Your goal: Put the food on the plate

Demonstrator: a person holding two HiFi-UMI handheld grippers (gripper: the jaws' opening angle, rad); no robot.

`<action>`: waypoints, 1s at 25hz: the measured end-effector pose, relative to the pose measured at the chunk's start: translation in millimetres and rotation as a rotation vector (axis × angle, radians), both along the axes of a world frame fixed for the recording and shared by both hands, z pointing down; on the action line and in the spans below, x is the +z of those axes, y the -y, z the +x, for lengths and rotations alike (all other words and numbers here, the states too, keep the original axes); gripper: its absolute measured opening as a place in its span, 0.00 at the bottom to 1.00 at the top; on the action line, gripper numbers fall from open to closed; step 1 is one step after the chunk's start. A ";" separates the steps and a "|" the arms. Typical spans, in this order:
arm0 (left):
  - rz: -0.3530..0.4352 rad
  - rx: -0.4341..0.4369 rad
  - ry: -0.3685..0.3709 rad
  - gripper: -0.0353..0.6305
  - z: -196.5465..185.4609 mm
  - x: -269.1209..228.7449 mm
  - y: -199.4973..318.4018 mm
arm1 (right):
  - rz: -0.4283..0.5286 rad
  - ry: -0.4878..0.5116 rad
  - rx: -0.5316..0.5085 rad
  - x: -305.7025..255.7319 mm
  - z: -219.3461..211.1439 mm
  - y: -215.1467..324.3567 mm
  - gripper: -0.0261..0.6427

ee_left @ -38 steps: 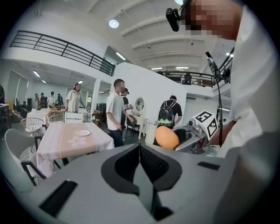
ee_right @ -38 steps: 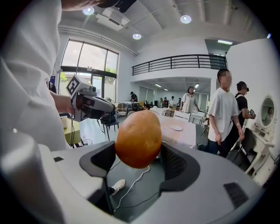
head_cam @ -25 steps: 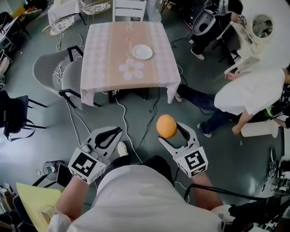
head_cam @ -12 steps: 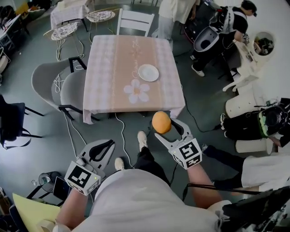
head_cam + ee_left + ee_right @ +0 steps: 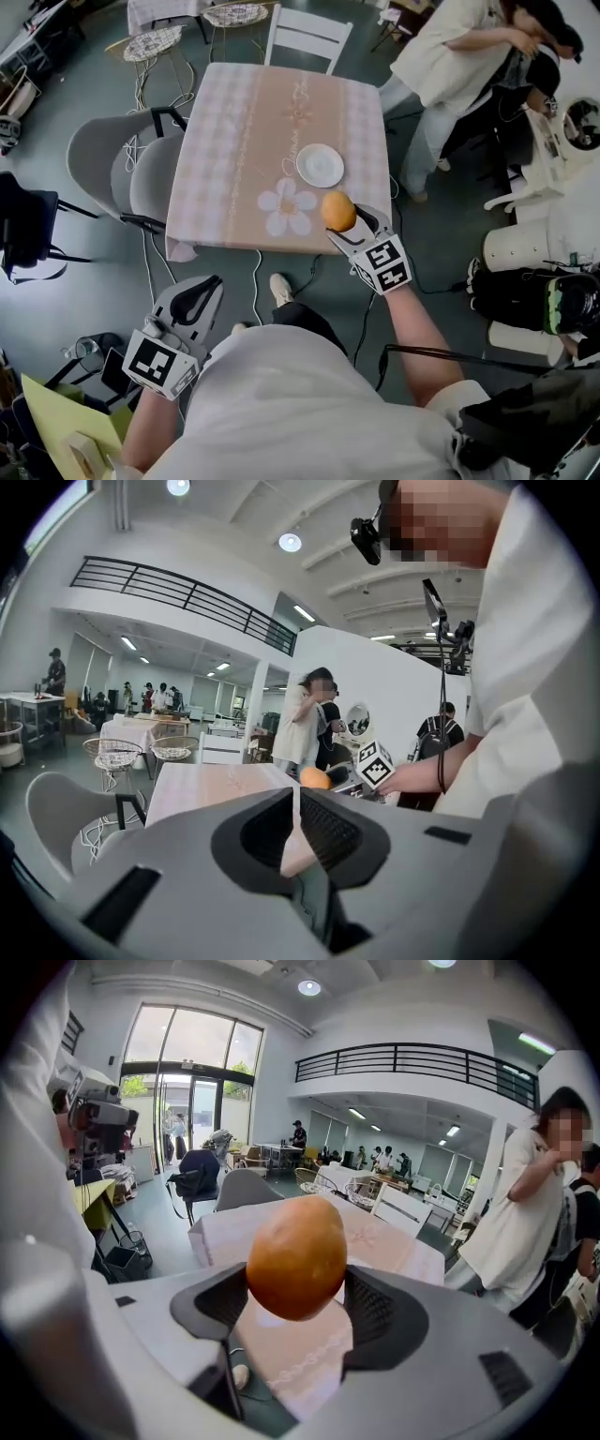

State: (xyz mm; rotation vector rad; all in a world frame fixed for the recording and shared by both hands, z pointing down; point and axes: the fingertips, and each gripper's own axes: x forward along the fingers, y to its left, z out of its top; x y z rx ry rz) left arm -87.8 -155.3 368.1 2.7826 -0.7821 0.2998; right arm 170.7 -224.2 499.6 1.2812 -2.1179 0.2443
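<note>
Tabletop (image 5: 234, 131): square, under a pale pink checked cloth with a peach centre band and a white flower motif (image 5: 288, 208) near the front edge. A white plate (image 5: 320, 165) lies on it, right of centre, just beyond the flower. Room: large open hall with a grey floor; two grey shell chairs (image 5: 112, 159) at the tabletop's left side and a white slatted chair (image 5: 309, 36) at the far side. Cables (image 5: 253, 267) trail over the floor under the near edge. A person in a pale top (image 5: 450, 61) stands beyond the far right corner. Right gripper (image 5: 345, 220): reached out over the near edge of the tabletop, jaws spread partway and clamped on the food (image 5: 338, 211), a round orange item with a smooth skin, possibly a fruit; the surface is too soft in these views to say. The pads press on both flanks of the food, and most of it stands above the jaws. From the head view the food sits on the near side of the plate, apart from it; its height over the cloth cannot be read. Left gripper (image 5: 214, 281): held low at the person's left, over the floor and well short of the tabletop, jaws brought together with nothing between them.
</note>
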 end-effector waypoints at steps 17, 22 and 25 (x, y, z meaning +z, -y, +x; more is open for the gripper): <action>-0.099 -0.269 0.066 0.07 54.6 4.5 70.8 | -0.235 -0.095 -0.144 145.0 76.0 171.6 0.54; -0.128 -0.316 0.084 0.07 54.3 7.5 79.3 | -0.294 -0.110 -0.169 165.7 75.9 190.1 0.54; -0.132 -0.327 0.087 0.07 54.7 8.4 84.4 | -0.316 -0.118 -0.182 172.4 75.8 191.5 0.54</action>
